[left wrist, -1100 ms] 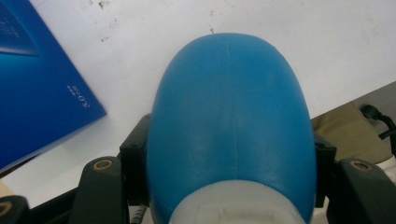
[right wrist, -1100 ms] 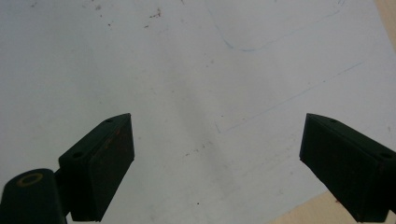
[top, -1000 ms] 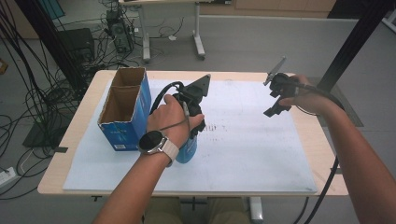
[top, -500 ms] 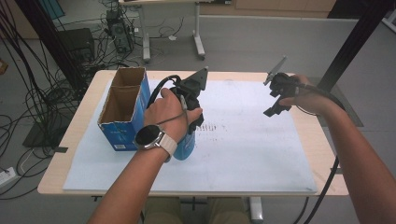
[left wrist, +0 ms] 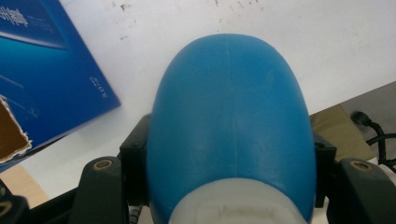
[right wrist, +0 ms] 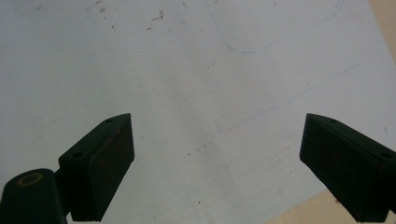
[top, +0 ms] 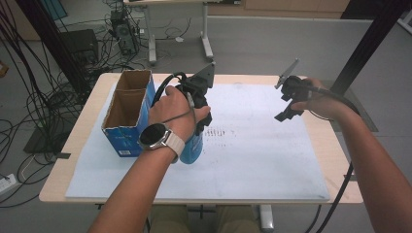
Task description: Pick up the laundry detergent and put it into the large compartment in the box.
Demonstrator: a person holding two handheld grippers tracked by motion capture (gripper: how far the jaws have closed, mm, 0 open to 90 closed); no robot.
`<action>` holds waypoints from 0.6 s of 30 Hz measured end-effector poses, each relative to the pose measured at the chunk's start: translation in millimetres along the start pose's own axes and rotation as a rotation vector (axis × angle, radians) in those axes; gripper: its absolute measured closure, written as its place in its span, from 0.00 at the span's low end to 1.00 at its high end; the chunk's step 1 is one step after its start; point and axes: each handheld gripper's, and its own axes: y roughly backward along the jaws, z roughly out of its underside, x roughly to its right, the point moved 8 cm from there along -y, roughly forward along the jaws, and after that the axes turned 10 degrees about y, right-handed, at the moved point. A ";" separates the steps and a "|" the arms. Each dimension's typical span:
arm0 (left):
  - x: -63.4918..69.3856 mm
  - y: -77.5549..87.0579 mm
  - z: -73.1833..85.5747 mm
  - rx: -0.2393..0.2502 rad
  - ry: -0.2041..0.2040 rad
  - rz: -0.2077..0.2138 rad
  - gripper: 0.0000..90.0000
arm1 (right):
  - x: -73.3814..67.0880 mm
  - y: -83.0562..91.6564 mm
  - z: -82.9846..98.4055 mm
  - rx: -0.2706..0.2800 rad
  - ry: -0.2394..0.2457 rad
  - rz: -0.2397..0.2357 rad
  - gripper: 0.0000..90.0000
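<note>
A blue bottle with a white neck is clamped in my left gripper, just to the right of an open blue cardboard box. In the left gripper view the bottle sits between the two black jaws of the left gripper, which press on its sides, and its rounded end points away over the white sheet. The box's blue side lies to its left. My right gripper hovers over the sheet's right part. Its jaws stand wide apart with nothing between them.
A large white sheet covers most of the wooden table. Faint pen lines and smudges mark the sheet. Cables, a black stand and another table's legs are on the floor beyond the far edge.
My left hand with the bottle has shifted slightly toward the far side, beside the box. The right hand and its gripper have stayed where they were.
</note>
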 end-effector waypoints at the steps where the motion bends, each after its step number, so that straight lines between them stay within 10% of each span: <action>1: -0.8 1.6 -0.3 0.001 0.000 -0.001 0.43 | -0.1 -0.1 0.2 0.001 -0.001 -0.001 0.11; 18: -18.6 36.8 -9.6 0.040 0.052 0.003 0.43 | -0.3 3.2 -1.0 0.004 -0.002 0.006 0.11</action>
